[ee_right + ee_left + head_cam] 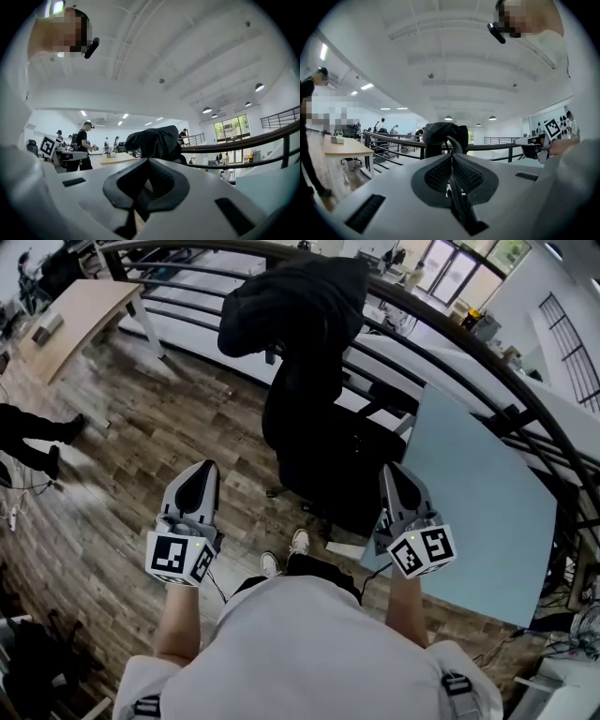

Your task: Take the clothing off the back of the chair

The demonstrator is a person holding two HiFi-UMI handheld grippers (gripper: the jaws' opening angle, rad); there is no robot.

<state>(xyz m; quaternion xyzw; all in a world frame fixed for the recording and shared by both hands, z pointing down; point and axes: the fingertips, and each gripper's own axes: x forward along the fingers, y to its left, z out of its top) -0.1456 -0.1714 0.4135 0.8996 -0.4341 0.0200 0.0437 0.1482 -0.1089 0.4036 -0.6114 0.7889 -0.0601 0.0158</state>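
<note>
A black garment (295, 301) hangs over the back of a black office chair (323, 456), which stands just ahead of me. My left gripper (199, 476) is level, short of the chair and to its left, jaws shut with nothing between them. To the chair's right my right gripper (396, 474) also sits short of it, its fingers closed to a point and empty. In the left gripper view the garment (440, 133) rises beyond the shut left gripper (451, 157). In the right gripper view the garment (157, 140) shows above the right gripper (147, 164).
A dark curved railing (450, 343) runs behind the chair. A pale blue table (478, 502) stands at the right, close to the chair. A wooden table (75, 315) is at the far left. A person's legs (37, 437) stand on the wood floor at the left.
</note>
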